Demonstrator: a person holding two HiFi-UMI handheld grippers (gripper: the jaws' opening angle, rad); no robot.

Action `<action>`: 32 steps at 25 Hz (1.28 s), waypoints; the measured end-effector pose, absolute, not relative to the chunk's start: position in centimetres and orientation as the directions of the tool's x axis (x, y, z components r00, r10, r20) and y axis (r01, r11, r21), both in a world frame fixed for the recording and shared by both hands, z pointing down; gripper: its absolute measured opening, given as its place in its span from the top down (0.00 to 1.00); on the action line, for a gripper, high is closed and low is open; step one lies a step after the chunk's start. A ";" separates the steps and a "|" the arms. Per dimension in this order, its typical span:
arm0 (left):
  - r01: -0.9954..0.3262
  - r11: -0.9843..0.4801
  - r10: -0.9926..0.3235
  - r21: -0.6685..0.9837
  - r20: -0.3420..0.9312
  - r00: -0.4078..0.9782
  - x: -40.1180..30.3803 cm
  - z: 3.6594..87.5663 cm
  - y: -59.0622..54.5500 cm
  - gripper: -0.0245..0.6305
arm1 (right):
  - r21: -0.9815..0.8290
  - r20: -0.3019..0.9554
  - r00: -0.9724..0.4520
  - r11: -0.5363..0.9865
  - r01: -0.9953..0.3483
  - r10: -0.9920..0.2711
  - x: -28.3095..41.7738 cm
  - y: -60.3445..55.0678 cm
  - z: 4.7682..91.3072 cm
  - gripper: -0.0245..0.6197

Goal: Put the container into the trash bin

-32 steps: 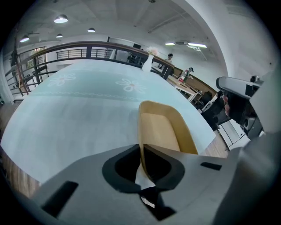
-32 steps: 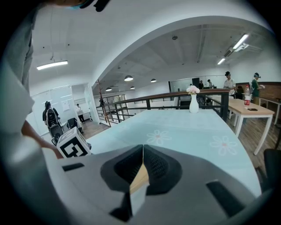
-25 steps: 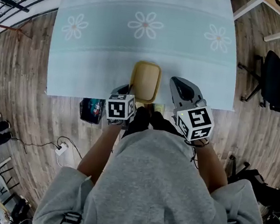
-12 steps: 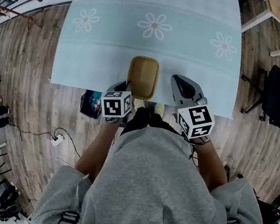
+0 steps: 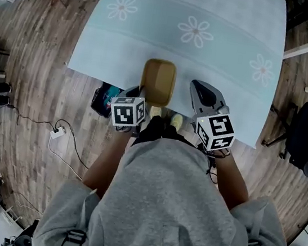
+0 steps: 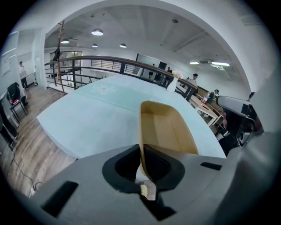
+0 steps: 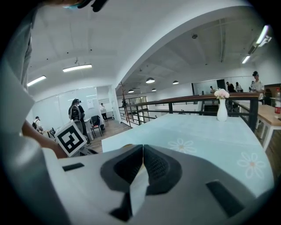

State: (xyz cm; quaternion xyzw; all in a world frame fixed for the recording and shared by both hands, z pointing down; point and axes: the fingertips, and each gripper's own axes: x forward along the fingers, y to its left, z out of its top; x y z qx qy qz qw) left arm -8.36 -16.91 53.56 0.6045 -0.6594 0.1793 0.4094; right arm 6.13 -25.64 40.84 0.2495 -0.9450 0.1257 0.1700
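1. Left gripper (image 6: pixel 141 154) pinches the tan oblong plastic container (image 5: pixel 158 82) by its near rim, right over the pale-blue table (image 5: pixel 228 39) edge.
2. Right gripper (image 7: pixel 141 163) is closed on nothing.
3. Dark trash bin (image 5: pixel 104 99) sits under that edge, off to the left I reckon.

The left grey plastic two-jaw gripper (image 5: pixel 142 96) sits just left of the frame's centre. Its black-and-white marker cube (image 5: pixel 127 112) faces up. It is carried on a bare left forearm (image 5: pixel 104 164) that rises from a pushed-up grey sleeve (image 5: pixel 67 215) at lower left. Its dark fingers (image 6: pixel 122 163) are pinched on the near wall of a tan shallow container (image 5: pixel 158 80). The right grey gripper (image 5: pixel 197 87) lies right of centre, about level with the left, ahead of its own marker cube (image 5: pixel 215 132) and bare right forearm (image 5: pixel 231 181). Its fingers (image 7: pixel 125 169) are pressed together with nothing between them.
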 end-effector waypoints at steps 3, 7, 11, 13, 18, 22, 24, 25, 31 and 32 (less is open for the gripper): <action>-0.926 0.276 -0.654 0.258 0.756 0.016 -9.7 53.4 -15.6 0.91 | -0.159 0.385 -0.847 0.878 -0.451 -0.366 4.2 -25.3 40.9 0.92; -0.895 0.361 -0.656 0.262 0.753 -0.044 -11.6 53.3 -13.3 0.91 | -0.164 0.384 -0.877 0.913 -0.374 -0.290 1.5 -24.3 41.0 0.92; -0.850 0.453 -0.649 0.268 0.753 -0.108 -13.6 53.3 -10.2 0.91 | -0.171 0.384 -0.901 0.944 -0.283 -0.201 -1.6 -22.3 41.2 0.92; -0.827 0.496 -0.641 0.266 0.754 -0.142 -14.7 53.2 -8.7 0.91 | -0.175 0.384 -0.910 0.956 -0.236 -0.155 -3.3 -21.3 41.2 0.92; -0.760 0.594 -0.622 0.263 0.749 -0.227 -17.5 53.1 -5.0 0.91 | -0.181 0.383 -0.923 0.976 -0.121 -0.044 -7.6 -18.9 41.7 0.92; -0.689 0.673 -0.599 0.268 0.745 -0.295 -19.9 52.6 -1.0 0.91 | -0.177 0.377 -0.925 0.984 -0.014 0.055 -11.7 -15.8 41.1 0.92; -0.655 0.704 -0.588 0.274 0.742 -0.322 -21.0 52.4 0.8 0.91 | -0.170 0.375 -0.922 0.985 0.037 0.099 -13.5 -14.3 40.8 0.92; -0.638 0.719 -0.582 0.275 0.741 -0.335 -21.4 52.4 1.7 0.91 | -0.168 0.374 -0.920 0.984 0.058 0.118 -14.2 -13.6 40.7 0.92; -0.551 0.788 -0.538 0.274 0.742 -0.400 -24.5 53.3 6.9 0.91 | -0.153 0.373 -0.908 0.978 0.141 0.190 -17.9 -10.2 40.9 0.92; -0.539 0.796 -0.532 0.275 0.743 -0.406 -25.1 53.4 7.5 0.91 | -0.152 0.373 -0.906 0.977 0.151 0.198 -18.6 -9.8 40.9 0.92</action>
